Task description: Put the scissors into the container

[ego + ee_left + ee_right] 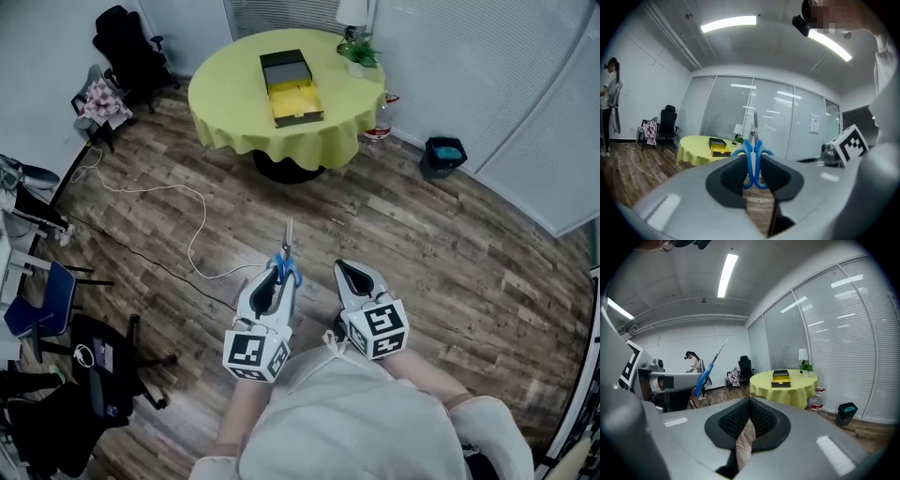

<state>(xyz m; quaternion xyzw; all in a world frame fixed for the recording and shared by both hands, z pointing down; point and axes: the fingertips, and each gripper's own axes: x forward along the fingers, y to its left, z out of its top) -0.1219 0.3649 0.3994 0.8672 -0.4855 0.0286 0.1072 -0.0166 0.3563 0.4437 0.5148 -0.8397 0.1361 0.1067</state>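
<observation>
Scissors (285, 261) already up, blue handles pinched in left tool (273, 279), blades pointing ahead. Container (291, 86) sits open on yellow surface (225, 98), well away across the floor. Right tool (352, 274) closed tight, empty. Pickup looks done; carry to the container and drop-in both left.

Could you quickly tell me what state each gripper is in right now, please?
Left gripper: closed on the scissors, at the blue handles.
Right gripper: closed, empty.
</observation>
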